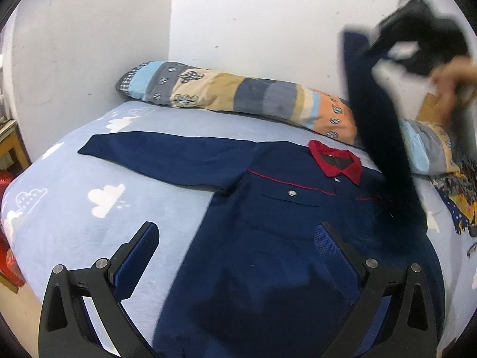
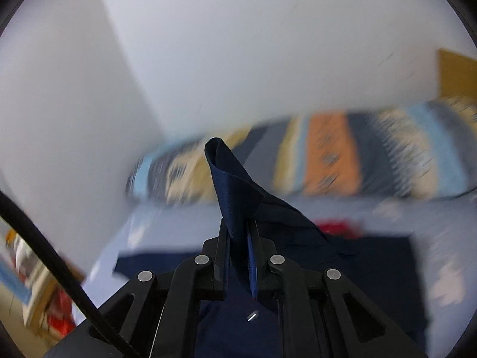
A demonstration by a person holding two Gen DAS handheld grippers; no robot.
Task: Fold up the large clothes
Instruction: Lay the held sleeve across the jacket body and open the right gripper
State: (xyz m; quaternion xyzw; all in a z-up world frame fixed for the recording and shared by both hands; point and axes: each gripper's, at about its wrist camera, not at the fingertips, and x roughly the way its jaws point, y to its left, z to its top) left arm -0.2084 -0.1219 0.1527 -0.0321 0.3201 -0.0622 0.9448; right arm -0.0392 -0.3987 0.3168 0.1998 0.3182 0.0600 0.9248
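Observation:
A navy work jacket (image 1: 268, 223) with a red collar (image 1: 337, 161) lies face up on the light blue bed sheet (image 1: 74, 217). One sleeve (image 1: 167, 155) stretches flat to the left. The other sleeve (image 1: 375, 137) hangs lifted and blurred at the right, pinched by my right gripper (image 1: 384, 56), which a hand (image 1: 453, 83) holds. In the right wrist view my right gripper (image 2: 238, 226) is shut on the sleeve cuff (image 2: 235, 179), which sticks up between the fingers. My left gripper (image 1: 238, 232) hovers open over the jacket's lower body with nothing between its fingers.
A striped patchwork pillow (image 1: 238, 95) lies along the white wall (image 1: 238, 15) at the bed's far side. Patterned bedding (image 1: 459, 191) sits at the right edge. Red items (image 1: 9, 262) and furniture stand beyond the bed's left edge.

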